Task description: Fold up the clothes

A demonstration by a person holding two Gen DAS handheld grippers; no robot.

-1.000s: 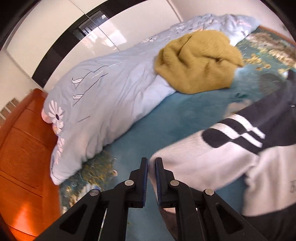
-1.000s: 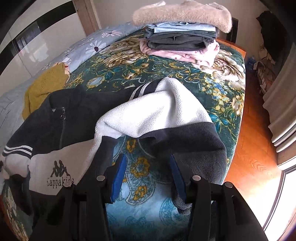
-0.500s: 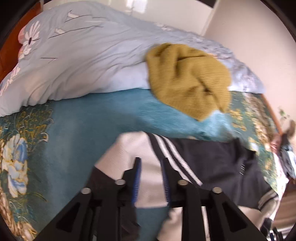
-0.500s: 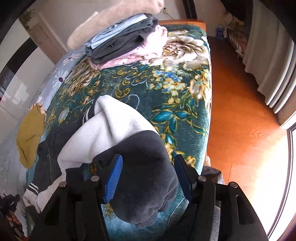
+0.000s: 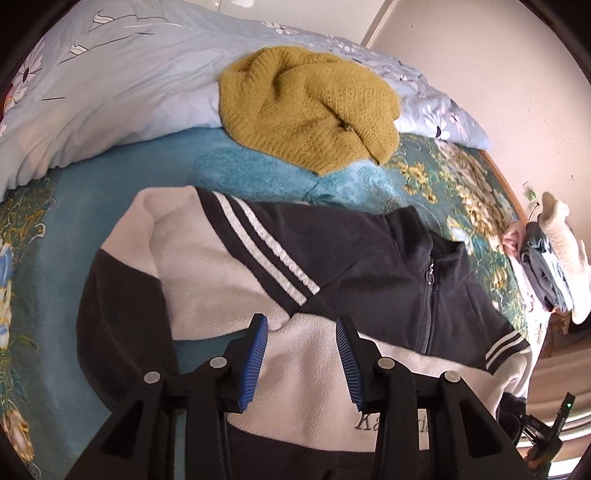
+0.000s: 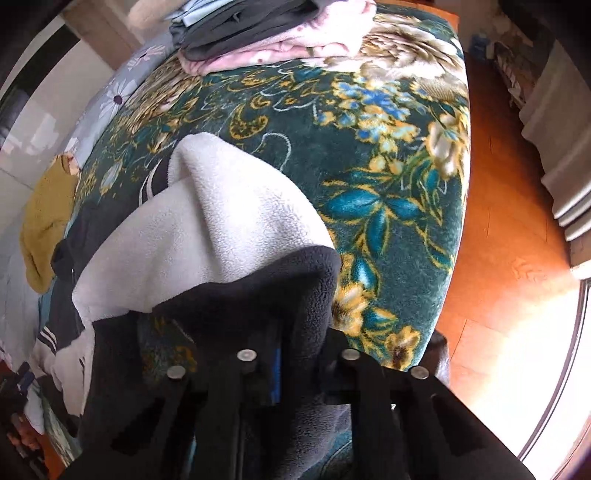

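A black and white fleece jacket (image 5: 369, 273) with a zip and white stripes lies spread on the teal floral bed cover (image 5: 122, 173). My left gripper (image 5: 301, 325) is open, its blue pads just above the white chest panel near the armpit. In the right wrist view my right gripper (image 6: 299, 332) is shut on the jacket's dark sleeve cuff (image 6: 258, 295), which drapes over the fingers and hides their tips. The white sleeve (image 6: 221, 206) rises in a fold beyond it.
A mustard knit sweater (image 5: 310, 107) lies on a pale blue duvet (image 5: 110, 74) at the far side. A stack of folded clothes (image 6: 266, 29) sits at the bed's far corner. The bed edge drops to an orange wooden floor (image 6: 509, 206) on the right.
My left gripper has opened and swung over the jacket's chest. My right gripper has closed on the dark sleeve cuff, which now covers its fingers.
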